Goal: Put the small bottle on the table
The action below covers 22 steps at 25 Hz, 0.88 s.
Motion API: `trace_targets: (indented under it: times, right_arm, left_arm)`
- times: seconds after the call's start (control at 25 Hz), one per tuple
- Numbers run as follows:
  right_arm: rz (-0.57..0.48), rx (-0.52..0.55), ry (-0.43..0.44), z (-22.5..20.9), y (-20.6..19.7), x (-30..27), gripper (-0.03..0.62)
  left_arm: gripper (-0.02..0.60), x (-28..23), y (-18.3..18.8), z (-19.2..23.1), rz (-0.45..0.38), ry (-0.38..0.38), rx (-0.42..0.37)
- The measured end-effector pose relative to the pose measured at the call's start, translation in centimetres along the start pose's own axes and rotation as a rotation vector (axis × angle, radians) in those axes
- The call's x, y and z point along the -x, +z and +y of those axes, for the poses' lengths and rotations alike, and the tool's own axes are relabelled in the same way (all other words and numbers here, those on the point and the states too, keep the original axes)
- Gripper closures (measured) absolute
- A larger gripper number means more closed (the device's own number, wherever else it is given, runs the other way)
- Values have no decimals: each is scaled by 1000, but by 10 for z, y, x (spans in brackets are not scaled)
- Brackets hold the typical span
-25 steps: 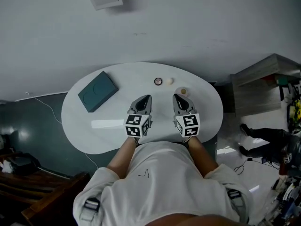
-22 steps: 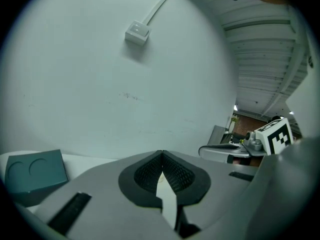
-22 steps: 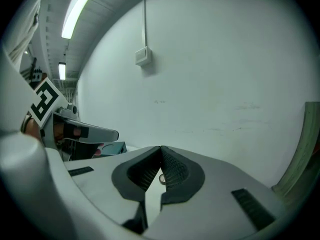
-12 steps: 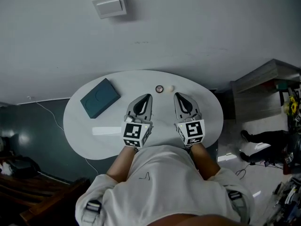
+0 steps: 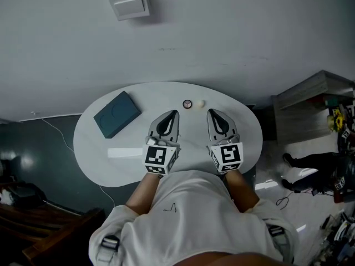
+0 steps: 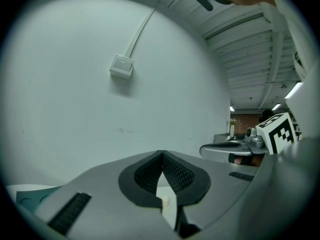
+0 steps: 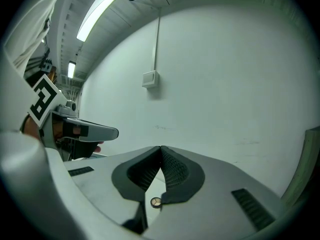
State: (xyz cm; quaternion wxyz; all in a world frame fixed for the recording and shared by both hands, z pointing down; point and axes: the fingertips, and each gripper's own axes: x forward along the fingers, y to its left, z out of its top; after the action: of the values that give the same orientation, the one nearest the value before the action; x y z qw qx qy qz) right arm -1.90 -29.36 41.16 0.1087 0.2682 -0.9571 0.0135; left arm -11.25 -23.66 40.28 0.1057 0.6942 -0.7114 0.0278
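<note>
Both tools hover side by side over the near half of the table (image 5: 100,148), close to the person's body and pointing away towards the wall. The left gripper (image 5: 174,114) has its claw pressed together: in the left gripper view the ribbed pads (image 6: 175,173) meet at the tips with nothing caught between them. The right gripper (image 5: 212,113) is the same, its pads (image 7: 172,170) closed tip to tip and empty. Shut, empty and held level, they look like a resting pose, not a reach — there is nothing to carry and nothing to line up on.

The small bottle is in neither claw, so by this reading it stands on the table. Which item it is cannot be told for sure. Past the tips lie two small things just beside each other, a dark-rimmed round thing (image 5: 187,103) and a cream thing (image 5: 200,102), both too small to name. Anything directly under the right gripper would be hidden from the head view.

A teal box (image 5: 116,114) lies flat well off to the left, apart from the small items, which leaves the middle of the table open for setting things down — probably why it sits there.
</note>
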Motion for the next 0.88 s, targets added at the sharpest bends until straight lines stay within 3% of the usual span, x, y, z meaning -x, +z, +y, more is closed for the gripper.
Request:
trace_targets:
  times: [0.88]
  right_arm:
    - [10,17,-30,-10,-1,5,597]
  left_arm:
    - [568,1,-4,5,3,14,12]
